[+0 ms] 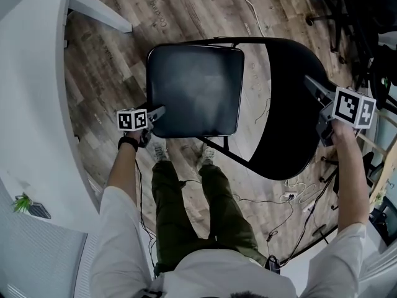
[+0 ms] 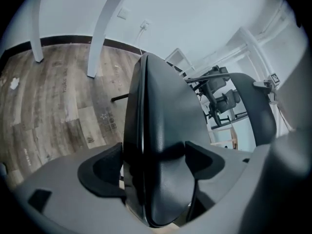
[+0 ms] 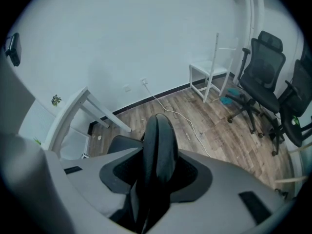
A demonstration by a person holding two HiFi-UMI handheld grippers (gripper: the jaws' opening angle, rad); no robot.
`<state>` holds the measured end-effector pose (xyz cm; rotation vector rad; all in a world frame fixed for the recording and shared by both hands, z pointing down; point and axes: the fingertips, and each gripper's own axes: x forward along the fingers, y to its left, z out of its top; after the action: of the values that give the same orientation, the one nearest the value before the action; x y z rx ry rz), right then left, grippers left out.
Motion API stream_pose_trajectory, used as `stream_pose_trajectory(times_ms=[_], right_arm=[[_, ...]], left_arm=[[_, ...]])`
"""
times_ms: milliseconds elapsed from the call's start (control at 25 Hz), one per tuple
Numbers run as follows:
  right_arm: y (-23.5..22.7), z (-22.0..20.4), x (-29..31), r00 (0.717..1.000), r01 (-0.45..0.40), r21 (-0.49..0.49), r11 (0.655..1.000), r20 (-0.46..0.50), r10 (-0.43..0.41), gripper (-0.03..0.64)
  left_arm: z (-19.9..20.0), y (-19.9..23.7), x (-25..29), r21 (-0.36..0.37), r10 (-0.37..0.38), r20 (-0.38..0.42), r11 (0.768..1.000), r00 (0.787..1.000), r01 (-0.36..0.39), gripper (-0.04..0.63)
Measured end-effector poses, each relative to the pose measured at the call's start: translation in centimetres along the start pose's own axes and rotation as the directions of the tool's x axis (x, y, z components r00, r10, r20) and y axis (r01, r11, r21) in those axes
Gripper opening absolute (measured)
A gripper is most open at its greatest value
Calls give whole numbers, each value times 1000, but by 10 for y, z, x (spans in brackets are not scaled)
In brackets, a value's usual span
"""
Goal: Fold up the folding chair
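We find the folding chair (image 1: 229,98) on the floor (image 1: 111,61) just ahead of our feet (image 1: 161,151), seat (image 1: 195,89) to the left, backrest (image 1: 288,104) to the right. Our left tongs (image 1: 158,112) clamp the seat's near left corner; our right tongs (image 1: 317,101) clamp the backrest's right edge. Office chairs (image 1: 350,17) stand at the floor's far right, cables (image 1: 291,197) near right.

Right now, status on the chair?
Left gripper clamped on seat edge. Right gripper clamped on backrest. Chair not yet folded. Loose cables on floor beneath.
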<state>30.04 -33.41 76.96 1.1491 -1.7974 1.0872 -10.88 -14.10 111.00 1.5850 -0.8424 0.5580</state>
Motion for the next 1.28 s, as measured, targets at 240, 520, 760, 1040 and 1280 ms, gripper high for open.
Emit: stream_pose_trajectory(times_ms=[240,520,760,1040,1280], right_arm=[[3,1,-1,1000,15,-9,1000,-7,-15,167],[1,1,0,1000,20,-17,1000,-12,-20,167],[-1,1,-1,1000,18,-13,1000,-9,-18,167],[-1,2,-1,1000,-8,7,1000,-15,8,166],[5,4,-11,998,-61,46,997,-9,61,150]], left_arm=[[-6,7,15,-120,-185,-14,976,983,182,430],[-13,0,28,-267,-401,15,881,916,390,431],[-12,-8,27,-253,-476,-9,852,879,459,394],[-15,-12,21,-232,-417,0,884,909,406,387],[-15,-33,14,-198,-405,-44,900,913,389,368]])
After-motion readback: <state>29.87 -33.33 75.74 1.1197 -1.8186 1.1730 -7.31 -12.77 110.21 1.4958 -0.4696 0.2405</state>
